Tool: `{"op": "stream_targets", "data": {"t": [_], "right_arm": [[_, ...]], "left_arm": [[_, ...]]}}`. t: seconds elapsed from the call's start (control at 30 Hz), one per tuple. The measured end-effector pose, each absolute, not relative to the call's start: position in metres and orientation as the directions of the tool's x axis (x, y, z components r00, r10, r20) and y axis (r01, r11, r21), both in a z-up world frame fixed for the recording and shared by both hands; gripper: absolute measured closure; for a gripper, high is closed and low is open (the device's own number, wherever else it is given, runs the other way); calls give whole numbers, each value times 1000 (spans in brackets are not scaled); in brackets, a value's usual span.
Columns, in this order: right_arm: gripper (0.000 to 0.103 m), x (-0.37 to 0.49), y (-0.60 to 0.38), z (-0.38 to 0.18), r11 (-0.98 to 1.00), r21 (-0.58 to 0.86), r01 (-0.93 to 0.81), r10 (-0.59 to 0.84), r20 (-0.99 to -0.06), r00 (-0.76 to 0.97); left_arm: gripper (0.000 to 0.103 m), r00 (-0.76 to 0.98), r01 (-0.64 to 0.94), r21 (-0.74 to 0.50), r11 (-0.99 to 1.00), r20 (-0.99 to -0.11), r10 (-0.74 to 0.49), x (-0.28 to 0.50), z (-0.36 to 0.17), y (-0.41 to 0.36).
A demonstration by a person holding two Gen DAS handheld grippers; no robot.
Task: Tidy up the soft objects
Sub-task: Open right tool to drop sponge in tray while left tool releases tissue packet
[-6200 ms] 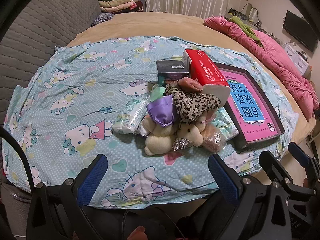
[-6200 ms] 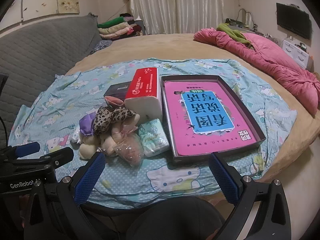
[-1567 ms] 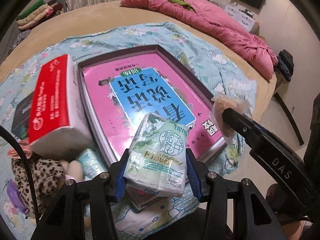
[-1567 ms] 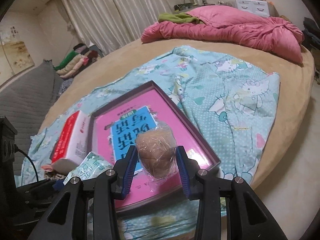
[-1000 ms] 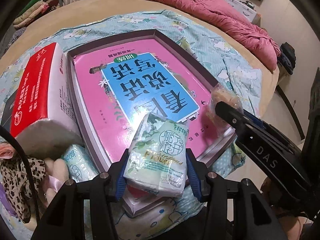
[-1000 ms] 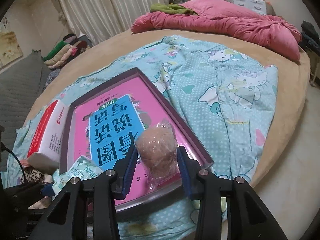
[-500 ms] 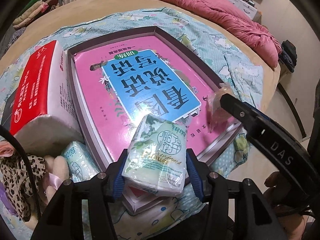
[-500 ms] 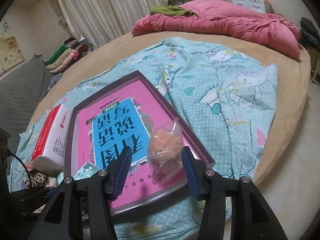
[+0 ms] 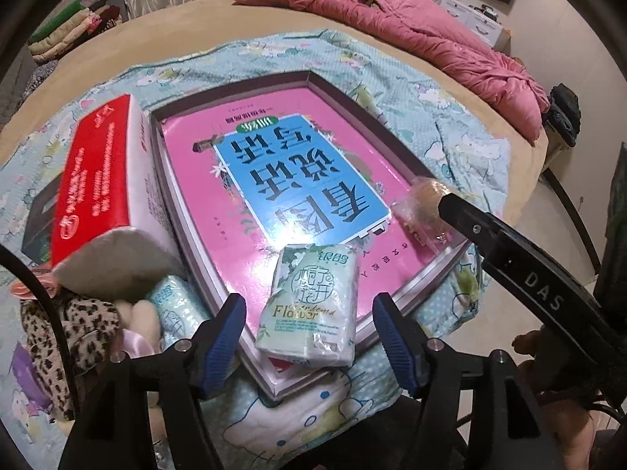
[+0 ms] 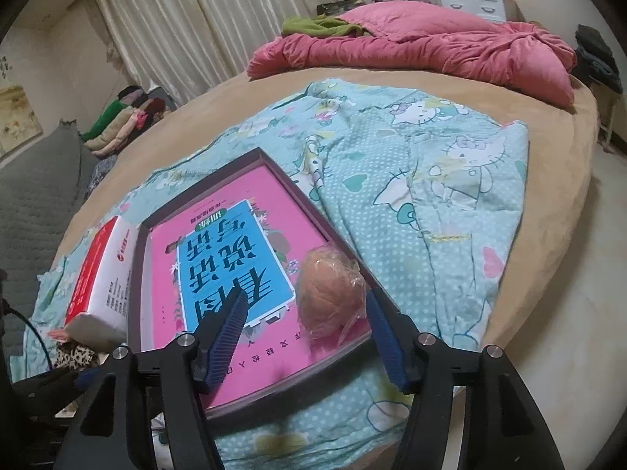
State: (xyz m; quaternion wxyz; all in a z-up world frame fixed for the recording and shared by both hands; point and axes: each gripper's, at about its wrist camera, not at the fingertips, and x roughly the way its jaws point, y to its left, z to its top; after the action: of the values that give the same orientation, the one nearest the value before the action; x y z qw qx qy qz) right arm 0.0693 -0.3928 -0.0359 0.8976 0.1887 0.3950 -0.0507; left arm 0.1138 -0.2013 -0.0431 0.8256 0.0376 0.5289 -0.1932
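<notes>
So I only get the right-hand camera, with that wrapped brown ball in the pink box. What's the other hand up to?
Observer: The left gripper is opening its jaws around a green tissue packet; neither pad touches it.
Visitor: Where does that packet lie?
Observer: Across the near rim of the pink box, partly sticking out.
Visitor: Anything outside the box?
Observer: A second tissue packet, against the box's left side.

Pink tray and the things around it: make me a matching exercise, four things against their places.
Things:
1. tissue pack
2. wrapped brown ball
3. red box
4. leopard plush

Places:
A. outside the pink tray, against its side wall
B. tray's near edge, between left pads
C. tray's corner, between right pads
D. below the red box

Pairs: 1-B, 2-C, 3-A, 4-D
</notes>
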Motion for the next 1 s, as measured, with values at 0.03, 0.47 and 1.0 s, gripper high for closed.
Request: {"op": "stream_targets", "data": {"t": [0.03, 0.47, 1.0], "right_arm": [[37, 68, -393, -34, 924, 298, 240, 56, -726, 686], [29, 58, -375, -9, 939, 279, 199, 56, -697, 714], [27, 50, -333, 16, 965, 241, 105, 92, -682, 725]], "left_arm": [[34, 373, 357, -140, 924, -885, -278, 113, -40, -200], [31, 448, 302, -140, 943, -852, -270, 98, -7, -167], [30, 505, 230, -153, 961, -825, -253, 73, 17, -112]]}}
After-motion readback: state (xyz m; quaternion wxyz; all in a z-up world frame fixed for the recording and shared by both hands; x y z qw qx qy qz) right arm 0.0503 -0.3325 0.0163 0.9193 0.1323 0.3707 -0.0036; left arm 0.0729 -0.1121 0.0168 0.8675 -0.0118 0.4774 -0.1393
